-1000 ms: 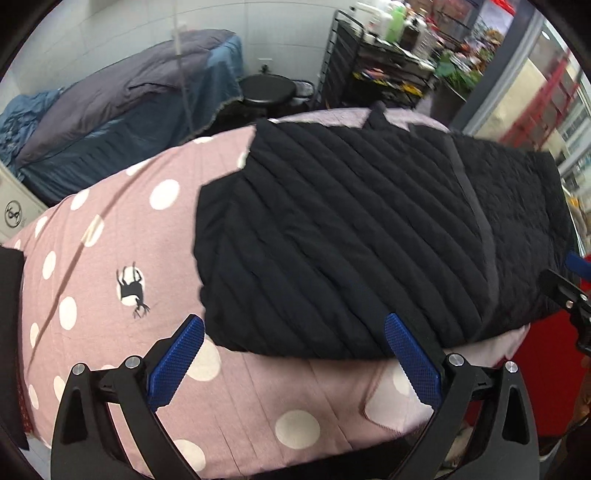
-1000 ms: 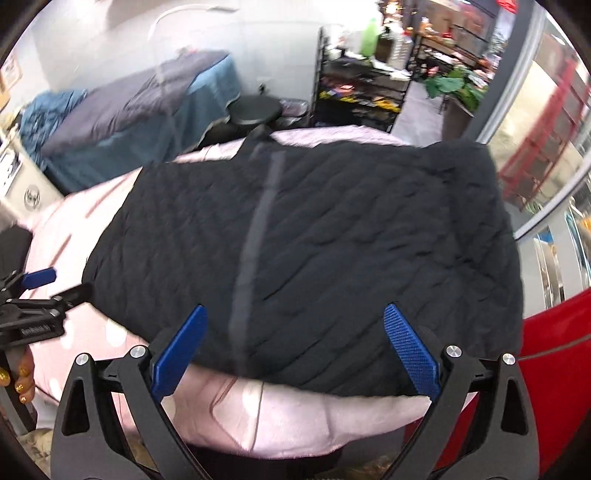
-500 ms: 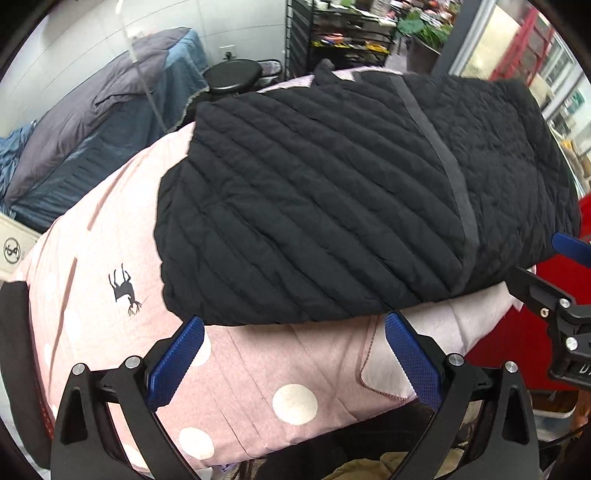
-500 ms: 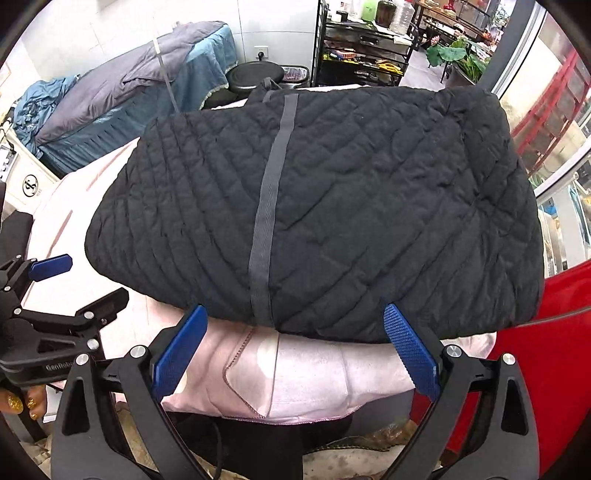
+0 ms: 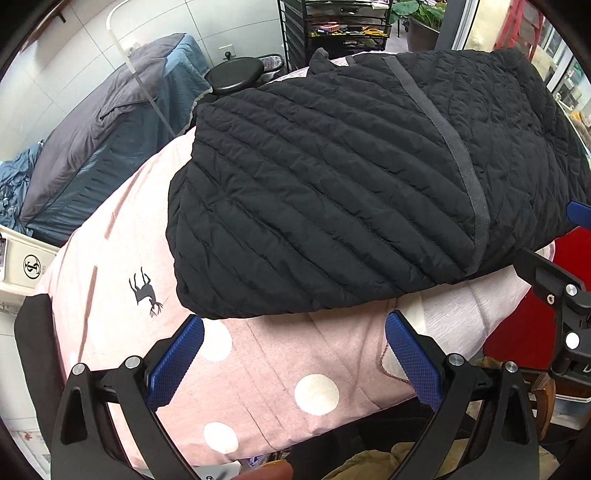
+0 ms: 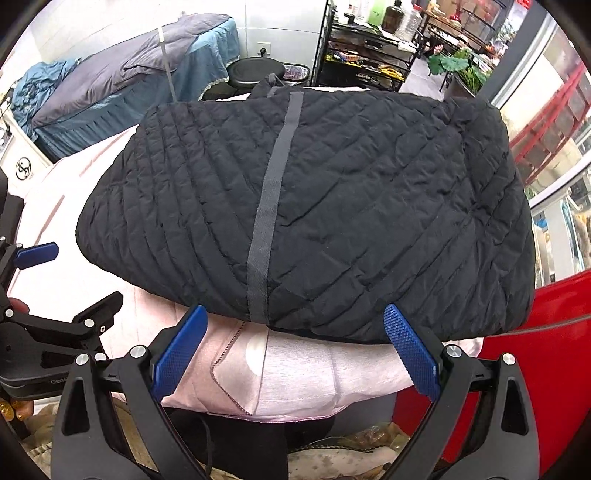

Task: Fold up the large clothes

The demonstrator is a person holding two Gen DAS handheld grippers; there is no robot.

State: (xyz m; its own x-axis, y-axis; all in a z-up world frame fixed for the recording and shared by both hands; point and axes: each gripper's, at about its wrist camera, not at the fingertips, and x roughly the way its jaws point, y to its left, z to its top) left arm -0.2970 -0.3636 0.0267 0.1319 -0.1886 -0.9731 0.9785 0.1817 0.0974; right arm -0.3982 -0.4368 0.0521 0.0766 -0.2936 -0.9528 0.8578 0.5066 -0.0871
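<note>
A black quilted jacket (image 5: 332, 192) with a grey strip lies folded into a compact block on a pink polka-dot sheet (image 5: 258, 376) over a table. It also shows in the right wrist view (image 6: 332, 206). My left gripper (image 5: 293, 354) is open and empty, hovering just short of the jacket's near edge. My right gripper (image 6: 293, 350) is open and empty, at the jacket's near edge above the sheet (image 6: 295, 376). The right gripper also shows at the right edge of the left wrist view (image 5: 561, 291), and the left gripper at the left edge of the right wrist view (image 6: 55, 325).
A bed with grey and blue bedding (image 5: 103, 144) stands behind left. A black round stool (image 5: 234, 75) and a black shelving rack (image 5: 340, 26) stand behind the table. A red object (image 6: 535, 369) is at the right. A white box (image 5: 22, 266) sits at the left.
Both grippers have pulled back from the jacket toward the near table edge. More of the pink sheet now shows below the jacket. Both stay open.
</note>
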